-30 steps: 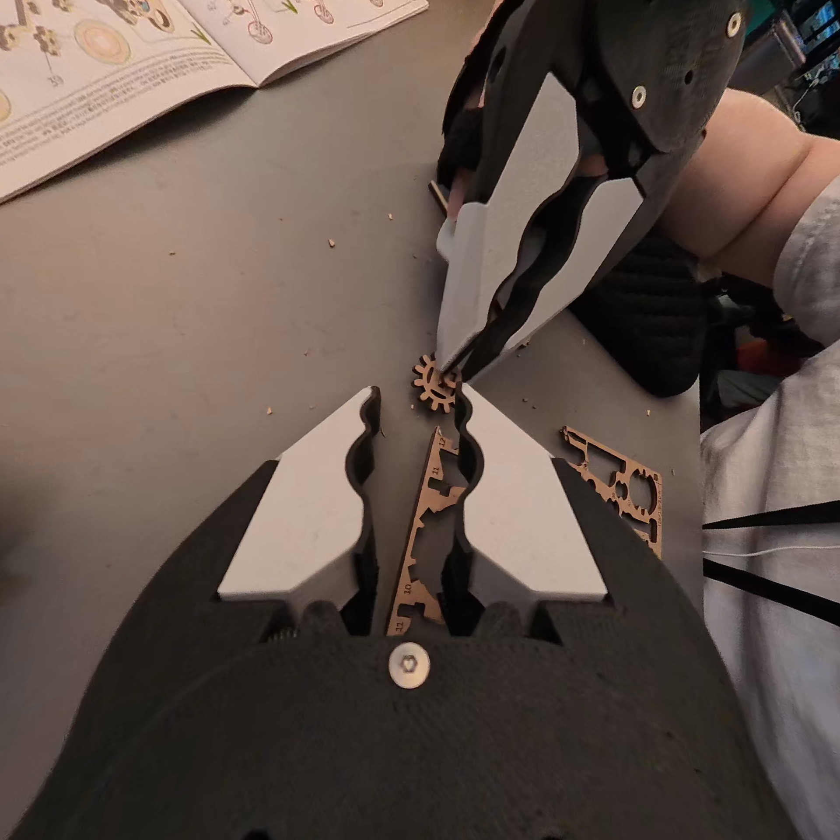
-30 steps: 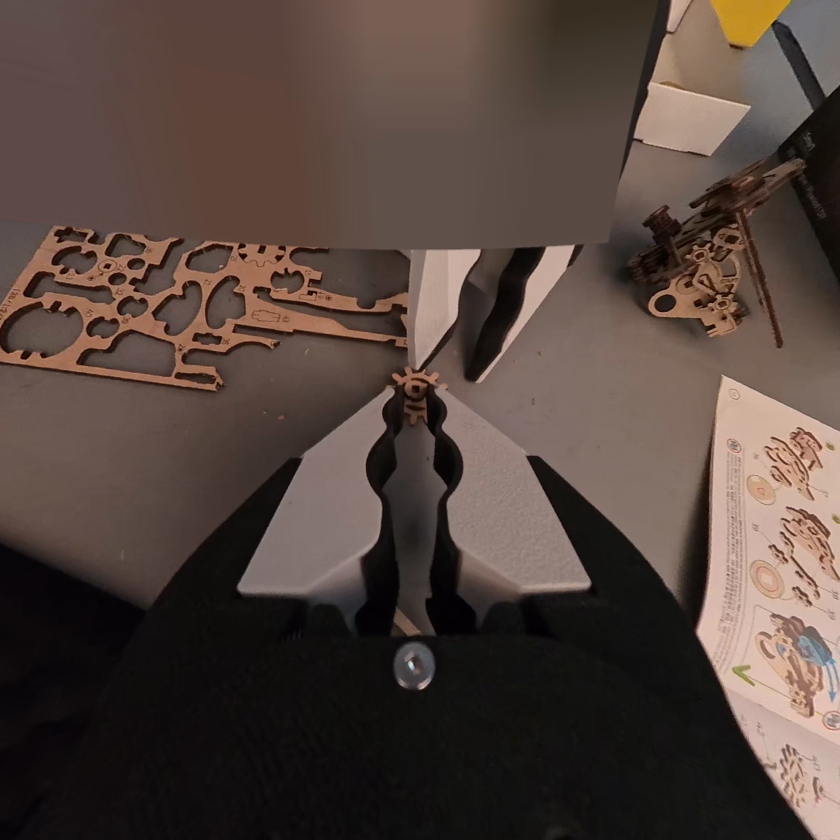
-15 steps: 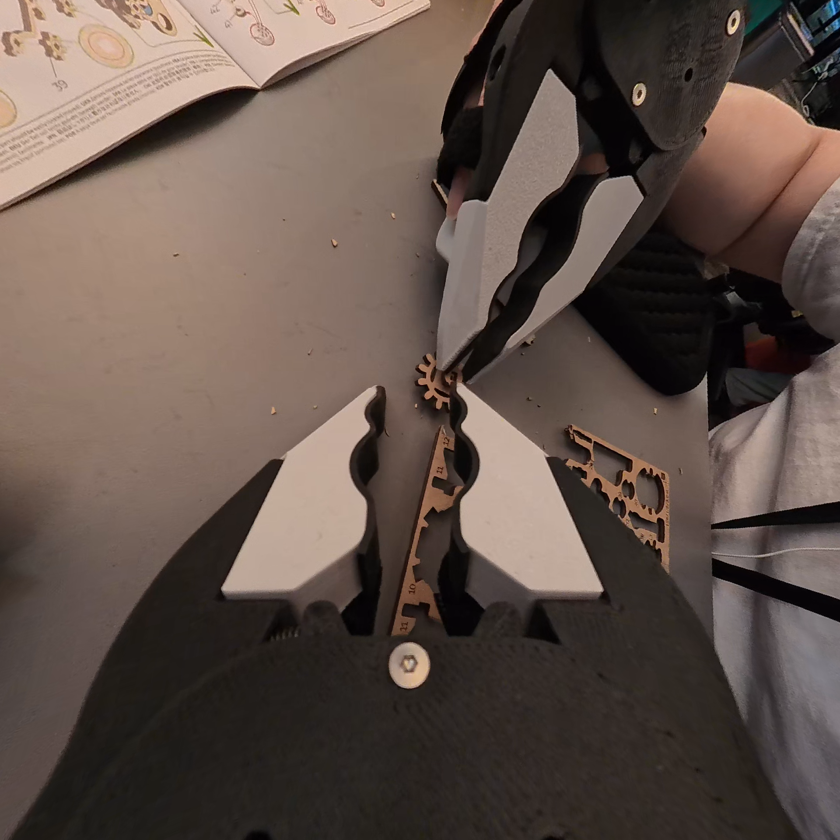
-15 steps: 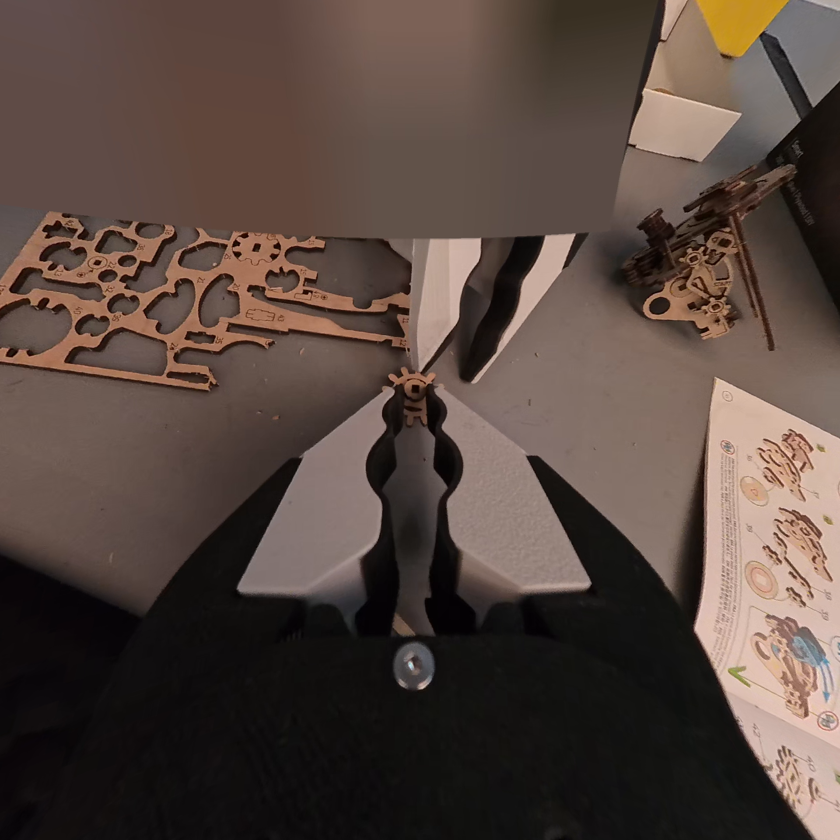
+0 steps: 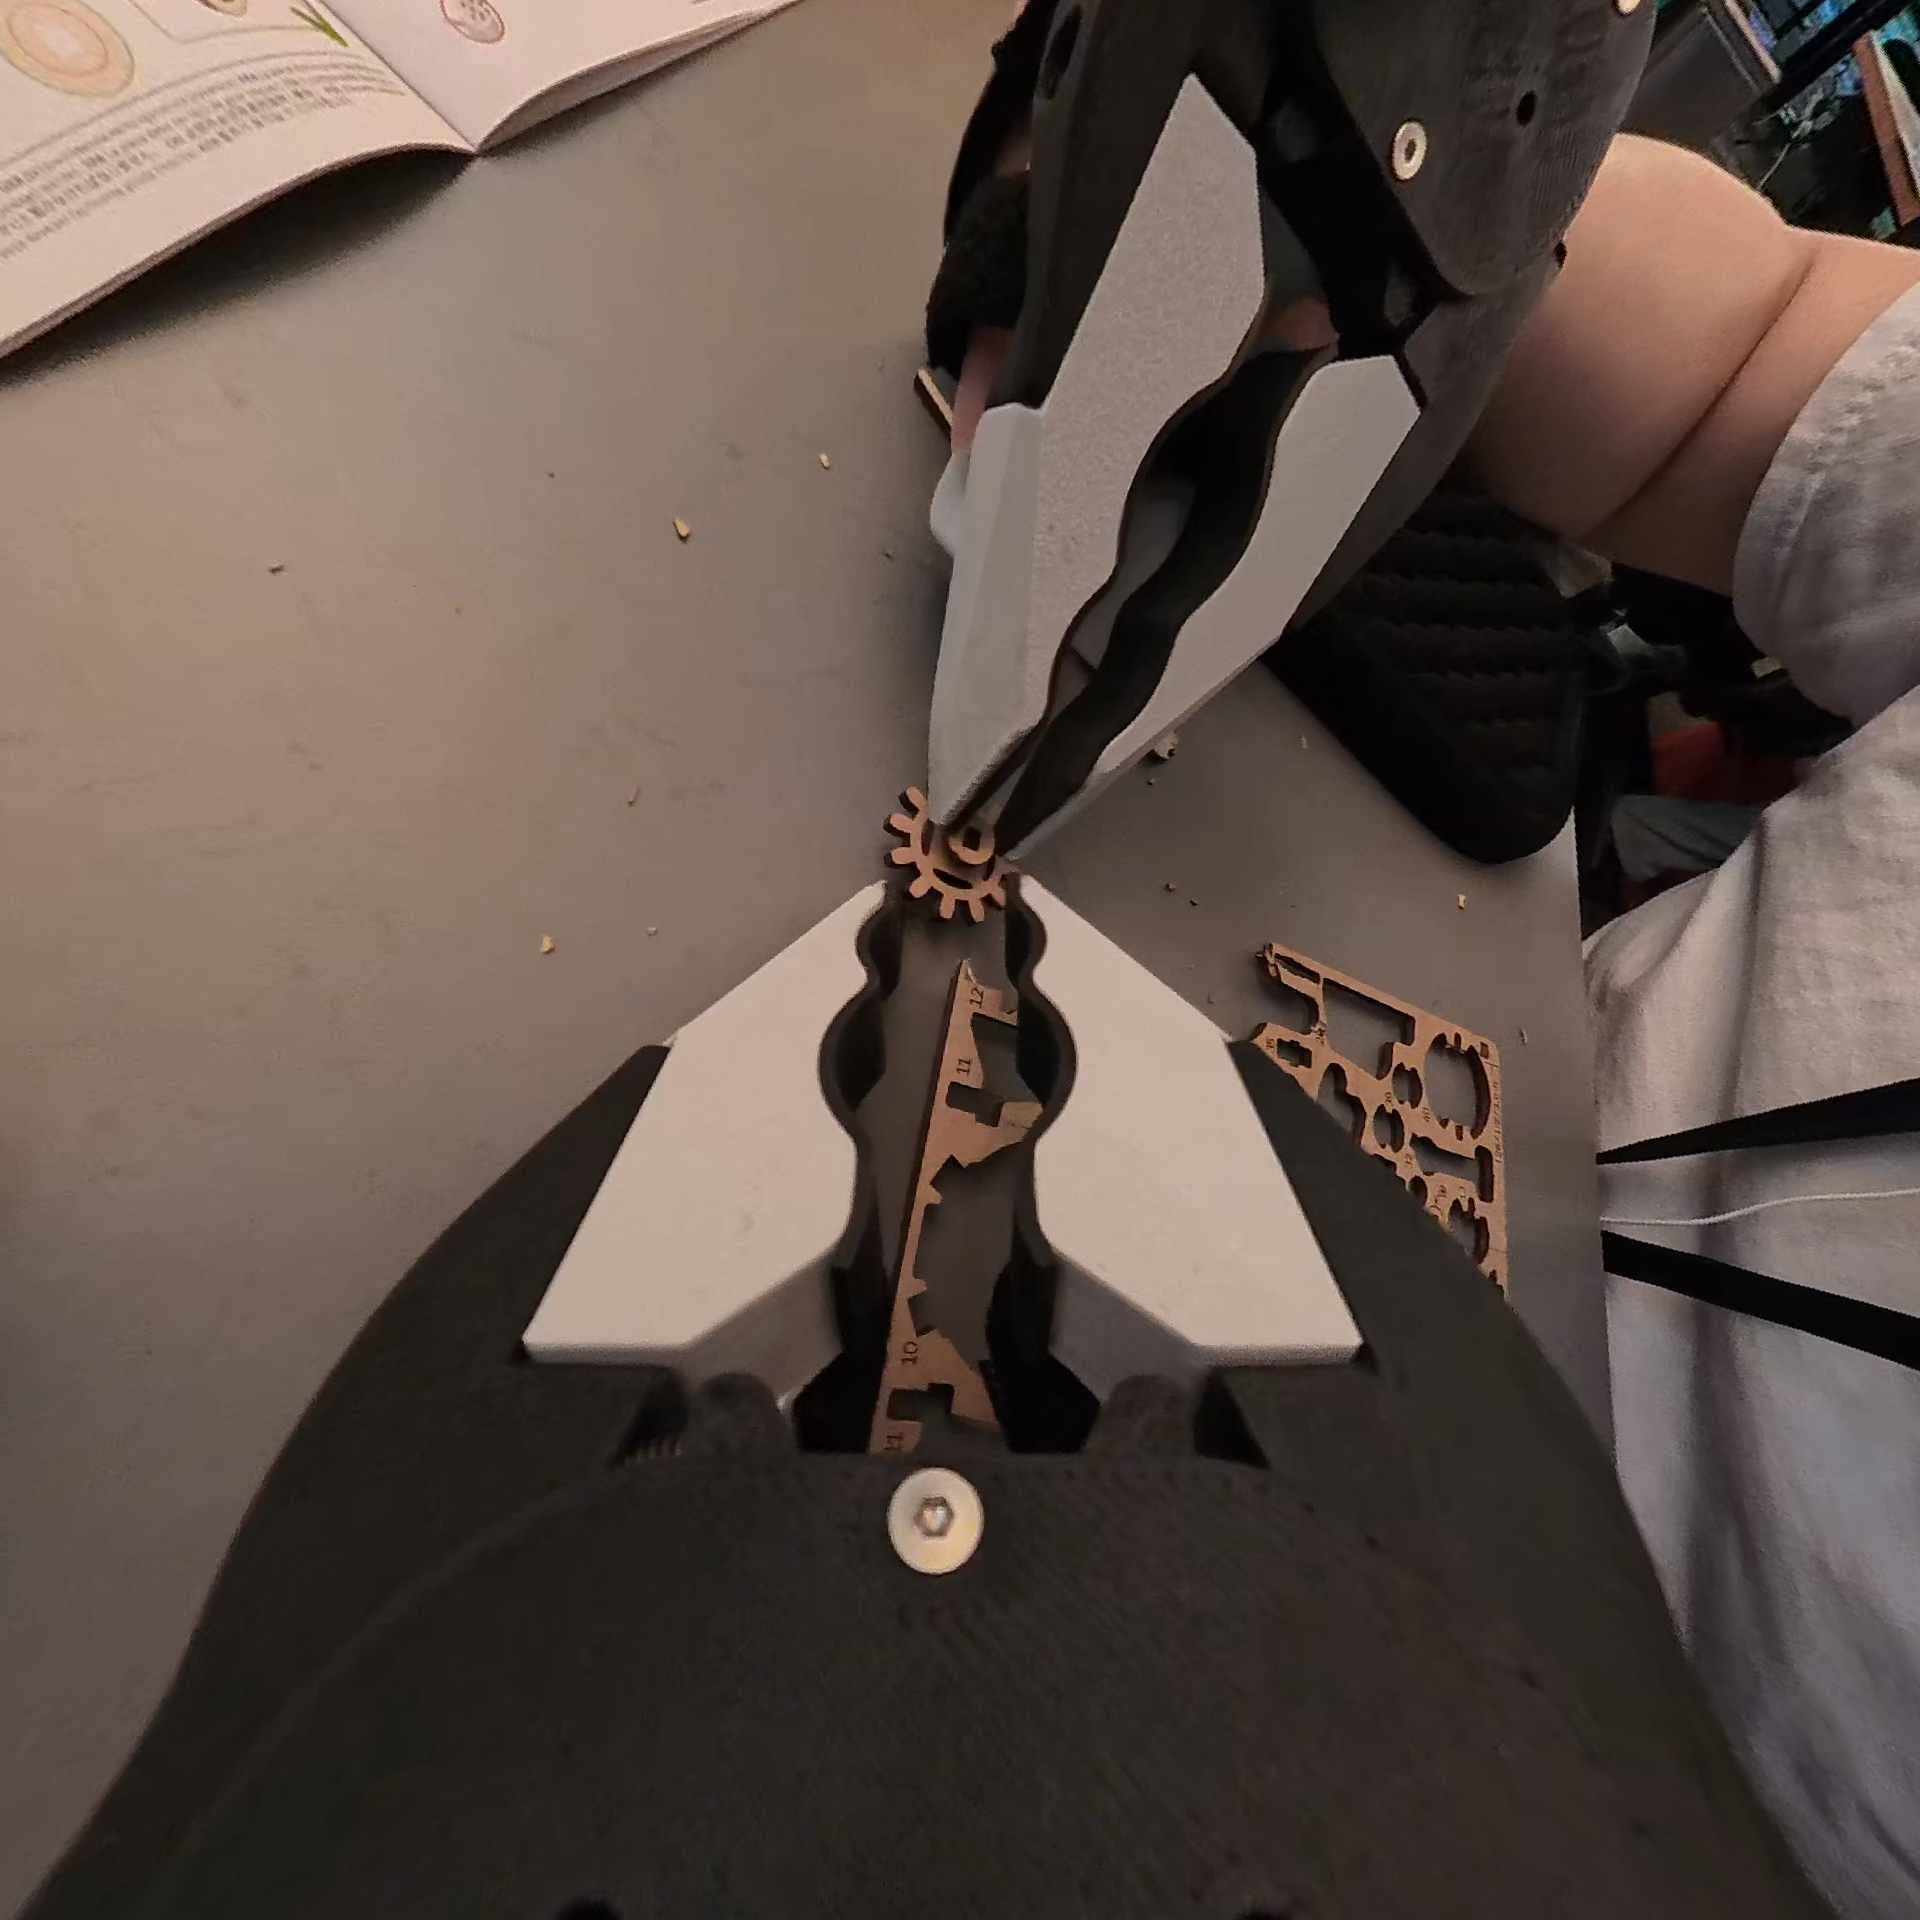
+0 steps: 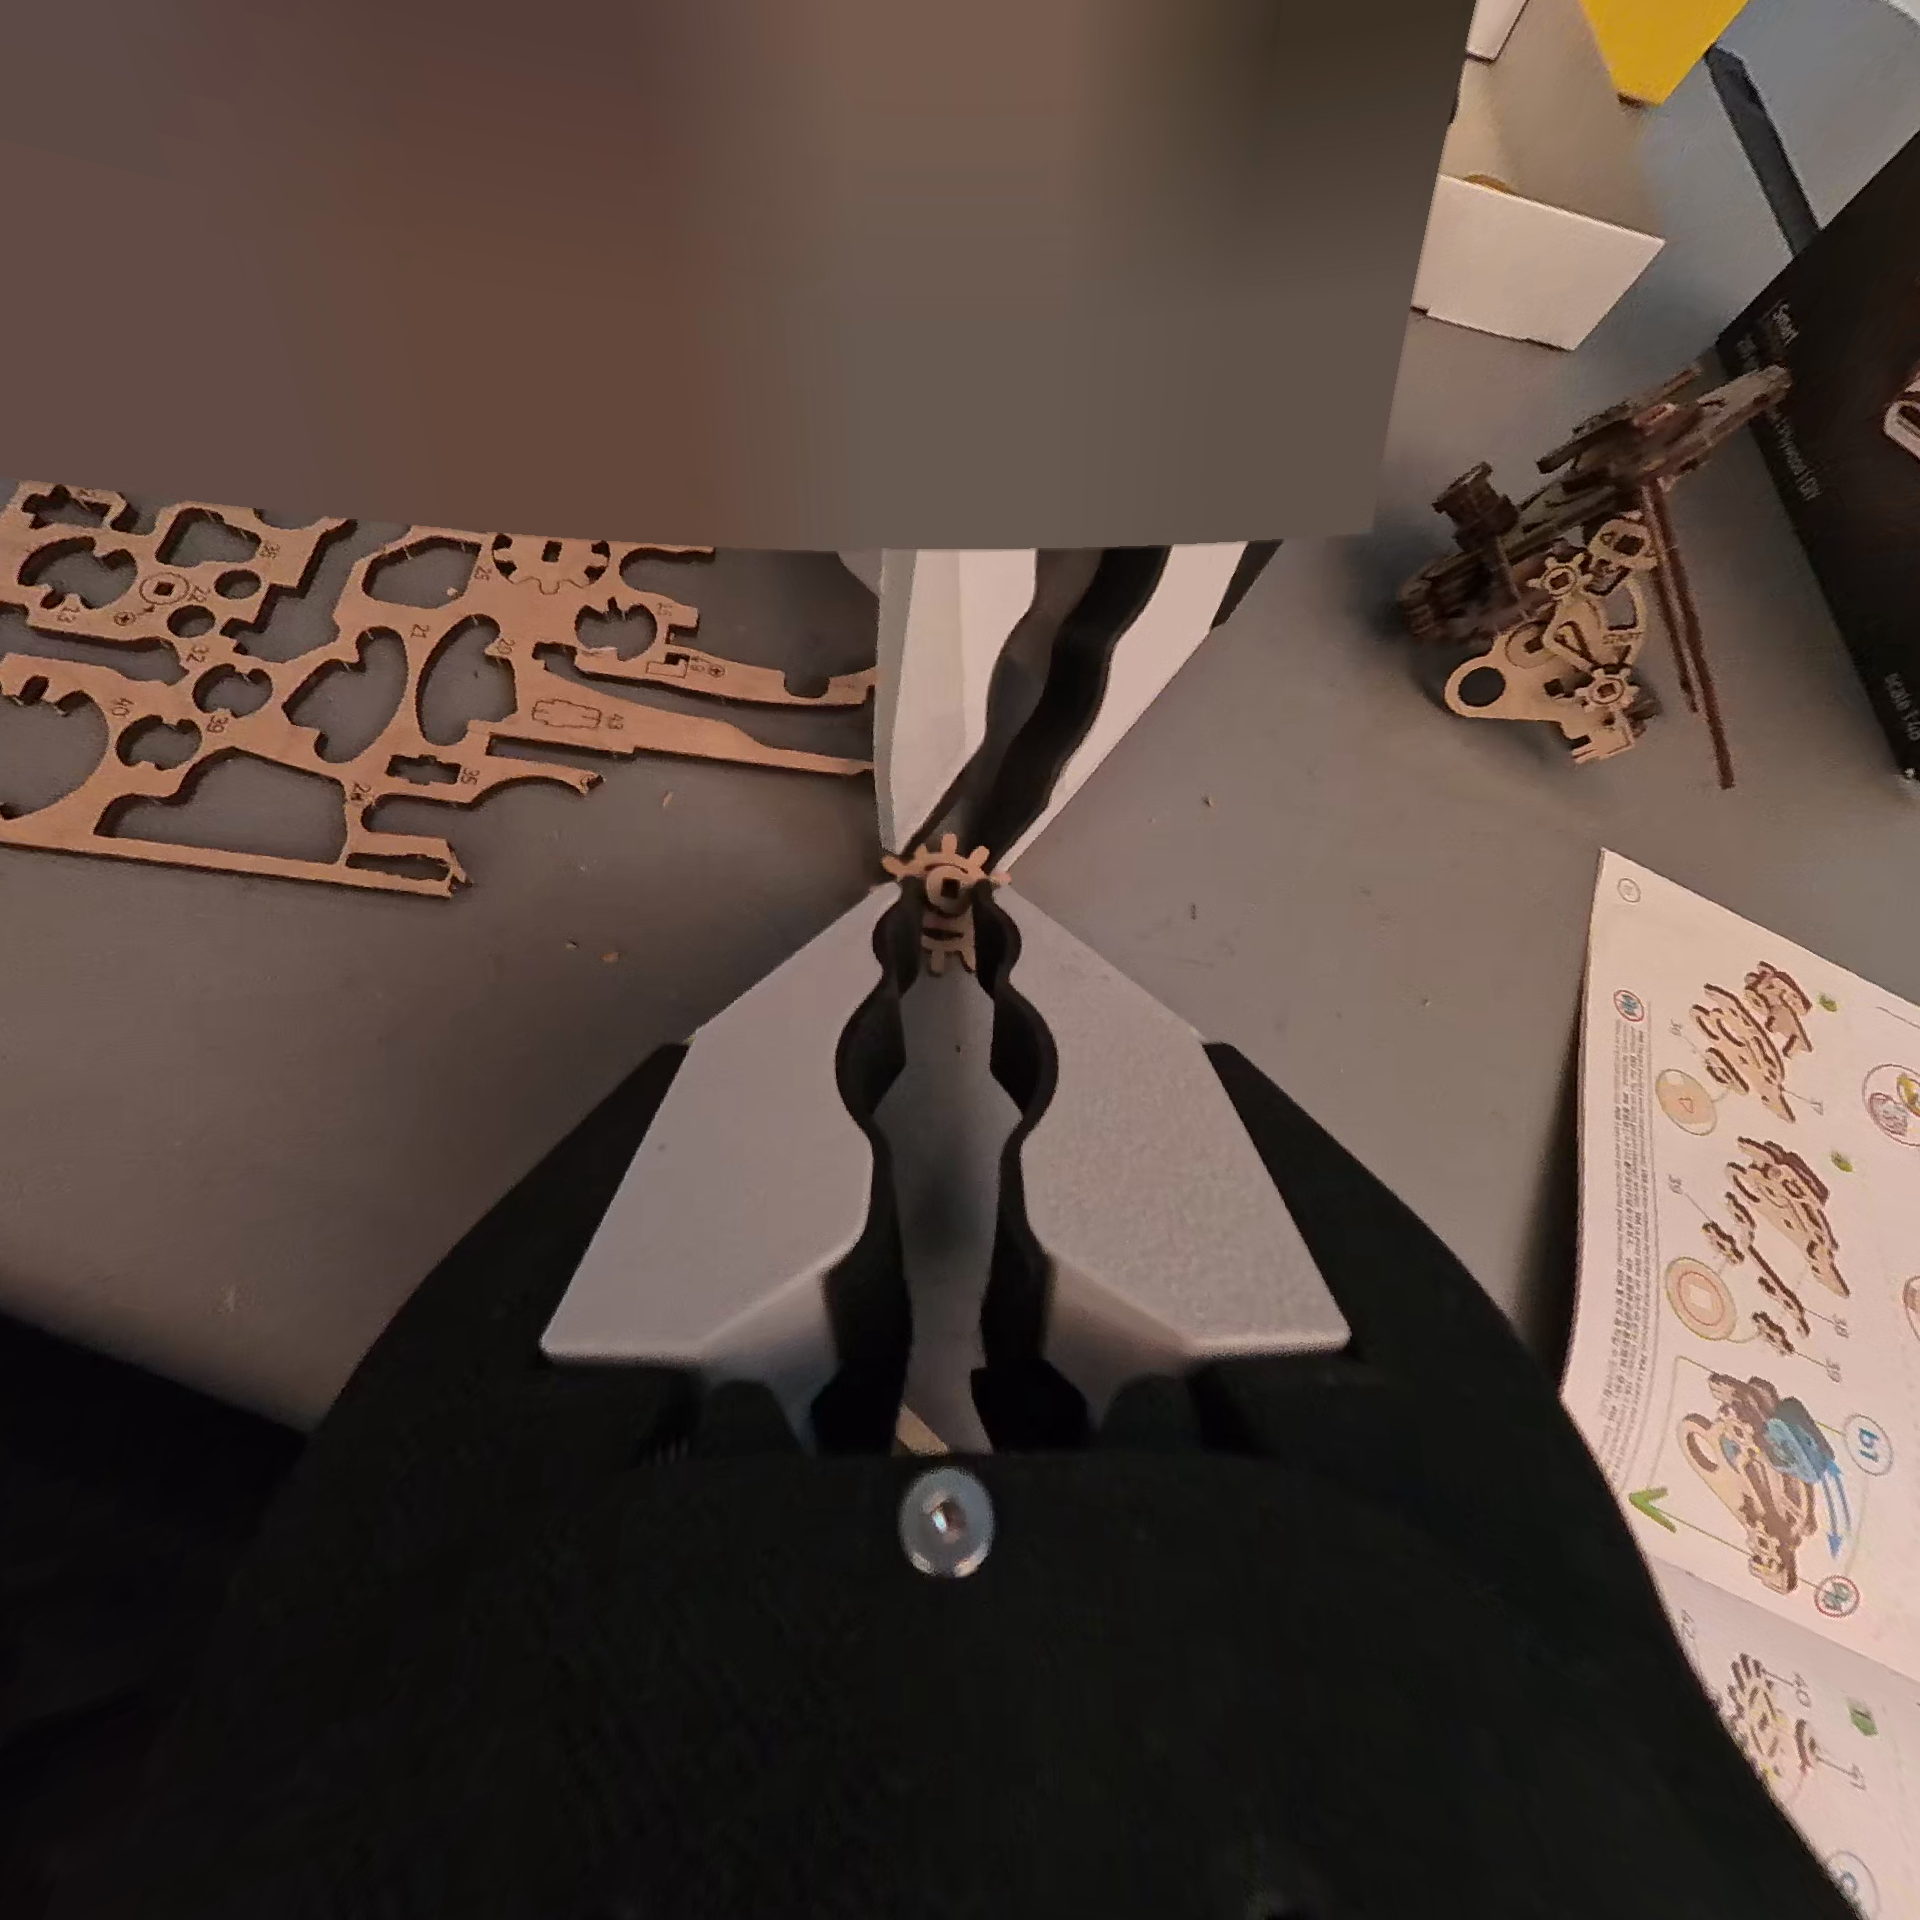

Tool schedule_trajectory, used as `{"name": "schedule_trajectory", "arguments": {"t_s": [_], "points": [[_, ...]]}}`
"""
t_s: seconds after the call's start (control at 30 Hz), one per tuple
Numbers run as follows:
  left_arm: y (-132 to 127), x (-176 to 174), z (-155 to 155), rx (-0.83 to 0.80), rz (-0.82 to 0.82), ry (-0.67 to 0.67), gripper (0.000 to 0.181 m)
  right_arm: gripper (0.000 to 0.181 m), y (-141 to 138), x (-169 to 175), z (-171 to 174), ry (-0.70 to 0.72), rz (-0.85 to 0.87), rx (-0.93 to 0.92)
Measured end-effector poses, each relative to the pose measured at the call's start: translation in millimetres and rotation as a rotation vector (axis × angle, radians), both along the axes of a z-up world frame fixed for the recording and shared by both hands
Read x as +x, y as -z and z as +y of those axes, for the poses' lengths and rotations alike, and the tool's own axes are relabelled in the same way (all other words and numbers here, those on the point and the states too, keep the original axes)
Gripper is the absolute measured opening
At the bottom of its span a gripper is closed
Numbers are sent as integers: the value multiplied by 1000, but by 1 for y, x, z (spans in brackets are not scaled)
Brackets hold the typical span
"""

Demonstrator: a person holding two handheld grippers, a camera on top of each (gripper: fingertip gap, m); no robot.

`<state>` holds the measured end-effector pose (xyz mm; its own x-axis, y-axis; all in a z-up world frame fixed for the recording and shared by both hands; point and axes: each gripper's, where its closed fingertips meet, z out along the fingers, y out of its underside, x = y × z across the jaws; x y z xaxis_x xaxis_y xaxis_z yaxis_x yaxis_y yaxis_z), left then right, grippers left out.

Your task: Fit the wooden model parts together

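A white cardboard box [image 6: 1538, 260] stands at the far end of the grey table [image 5: 364, 675], with a yellow box [image 6: 1652, 42] behind it and a black box [image 6: 1829, 416] to its right. Nothing inside any of them can be seen, and the yellow and black ones are cut off by the frame edge.

The upper part of the left claw is hidden in the right wrist view. A punched-out wooden sheet [image 6: 312, 707] lies flat on the table, partly covered by that claw. A half-built wooden model [image 6: 1558, 634] stands near the black box, and an open instruction booklet [image 6: 1745, 1247] runs off the edge.

The small wooden gear [image 5: 940, 868] is off the table, caught where the two claws meet tip to tip. The right claw [image 6: 943, 925] is narrow and pinches the gear, with a short wooden stub lying between its fingers. The left claw [image 5: 953, 886] is also narrow, its tips just either side of the gear's lower teeth. Whether they press on it I cannot tell.
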<state>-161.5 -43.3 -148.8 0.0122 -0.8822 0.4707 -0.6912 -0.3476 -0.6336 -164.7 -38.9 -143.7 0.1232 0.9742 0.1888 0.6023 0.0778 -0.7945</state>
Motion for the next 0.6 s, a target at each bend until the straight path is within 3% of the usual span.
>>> {"name": "schedule_trajectory", "arguments": {"t_s": [0.23,0.43,0.6], "points": [[1,0,0,7,-13,0,15,9,0,-1,-1,-2,-19,25],[-2,4,4,-175,-30,-85,13,8,0,-1,-1,1,-41,64],[-2,7,7,-234,-25,-143,12,8,0,-1,0,7,-37,57]]}}
